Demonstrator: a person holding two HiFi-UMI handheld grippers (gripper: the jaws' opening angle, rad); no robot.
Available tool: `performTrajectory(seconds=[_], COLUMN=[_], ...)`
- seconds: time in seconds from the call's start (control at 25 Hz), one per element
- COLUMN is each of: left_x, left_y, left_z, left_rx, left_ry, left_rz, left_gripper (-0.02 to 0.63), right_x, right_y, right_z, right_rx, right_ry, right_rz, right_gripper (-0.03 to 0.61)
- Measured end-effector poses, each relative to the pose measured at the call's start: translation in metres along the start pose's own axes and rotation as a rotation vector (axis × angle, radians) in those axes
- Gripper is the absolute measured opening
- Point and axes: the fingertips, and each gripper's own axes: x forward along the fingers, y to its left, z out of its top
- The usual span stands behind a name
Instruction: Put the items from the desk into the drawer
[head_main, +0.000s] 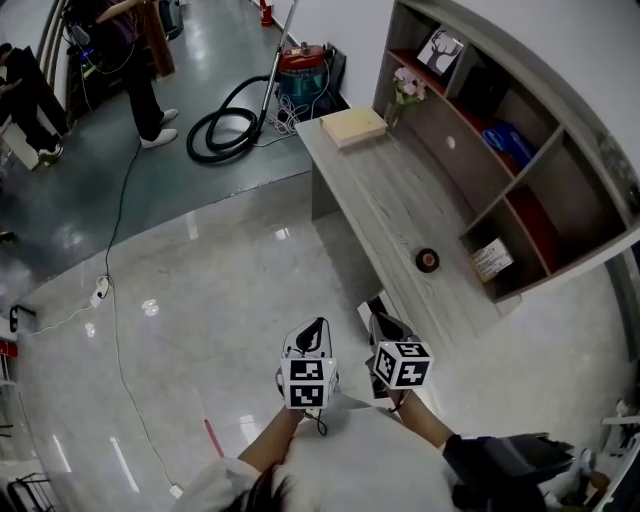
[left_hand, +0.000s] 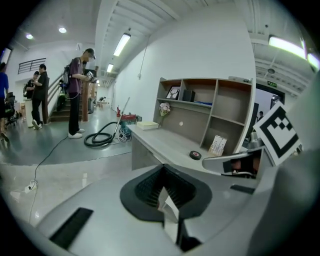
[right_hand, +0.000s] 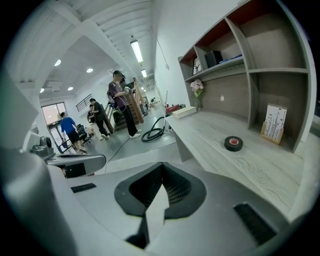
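- One roll of tape lies on the bench, toward its near end, in front of the shelf unit
- One pale book and one vase of flowers stand at the far end
- Two grippers, left gripper and right gripper, are side by side, each with fingers pressed together on nothing
- The tape is ahead of both, well apart, nearer the right

Grey wooden desk with black tape roll, cream box
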Motion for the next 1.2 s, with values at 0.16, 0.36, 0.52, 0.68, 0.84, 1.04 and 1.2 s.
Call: performTrajectory(seconds=[0.16, 0.36, 0.52, 0.68, 0.84, 1.04, 1.2], left_x=[0.025, 0.045, 0.059, 0.072, 0.09, 0.106, 0.119], left_y=[0.003, -0.001, -0.014, -0.03, -0.043, -0.054, -0.056], left_z=[0.013, 0.024, 0.027, 0.038, 0.052, 0.067, 0.069], left_rx=[0.009, 0.014, 0.051, 0.099, 0.18, 0.262, 0.251], left_ry=[-0.002, 0.009, 0.033, 0.043, 0.064, 0.075, 0.08], left_rz=[-0.035, -0.091, -0.14, -0.217, -0.321, -0.445, -0.506], left_gripper=[0.003, 0.003, 0.003, 0.003, 0.003, 0.003, 0.003], right_x=[0.012, 0.014, 0.004, -0.006, -0.012, -0.019, -0.026], right_y=[-0.016, -0.031, -0.054, -0.072, -0.083, -0.084, -0.082], right_z=[0.012, 0.02, 0.02, 0.024, 0.029, 0.028, 0.023], right_rx=[0.028, 0.056, 0.095, 0.147, 0.217, 0.303, 0.348], right_ry=[-0.007, -0.018, -0.029, -0.053, -0.094, -0.132, -0.147], right_rz=[-0.041, -0.088, -0.154, -0.23, -0.322, -0.424, -0.488], right_gripper=[-0.002, -0.002, -0.002, -0.002, -0.002, -0.002, -0.002])
